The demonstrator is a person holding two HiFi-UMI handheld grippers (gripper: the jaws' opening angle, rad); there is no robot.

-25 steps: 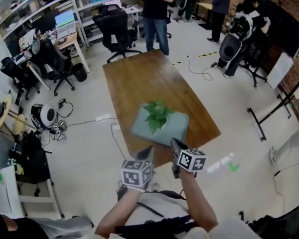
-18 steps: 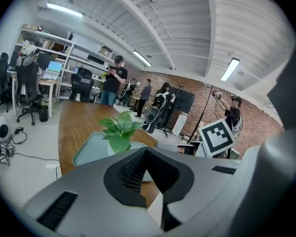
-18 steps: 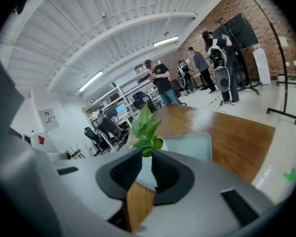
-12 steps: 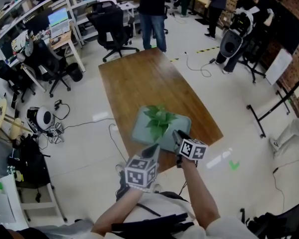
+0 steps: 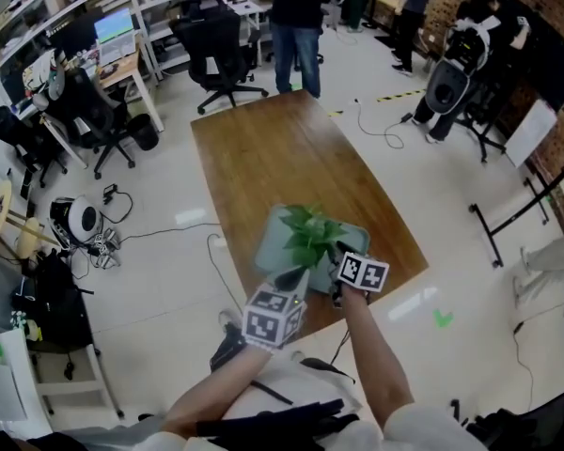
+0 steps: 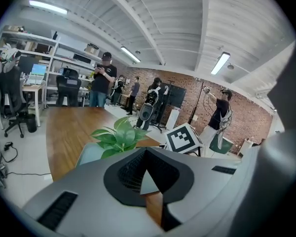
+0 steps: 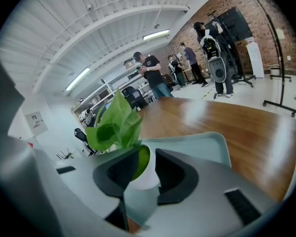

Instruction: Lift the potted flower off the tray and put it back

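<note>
The potted flower (image 5: pixel 312 233), green leaves in a small white pot (image 7: pixel 148 174), stands on the pale grey-green tray (image 5: pixel 274 228) near the front edge of the wooden table (image 5: pixel 273 148). My right gripper (image 5: pixel 339 252) is at the plant's right side. In the right gripper view its jaws (image 7: pixel 147 154) stand open with the pot in the gap between them. They opened wide and have just been closing slightly, and I see no pad pressing on the pot. My left gripper (image 5: pixel 296 276) hovers at the tray's near edge, its jaws (image 6: pixel 145 150) shut and empty, with the plant (image 6: pixel 119 135) ahead.
The table's near edge lies right under both grippers. A person (image 5: pixel 296 7) stands at the far end of the table, others further back right. Office chairs (image 5: pixel 216 45) and desks fill the back left. Cables lie on the floor, and stands (image 5: pixel 508 224) are at the right.
Both grippers have moved forward from off the table's near edge to the tray. The right one has come down beside the plant. The plant and the tray have not moved.
</note>
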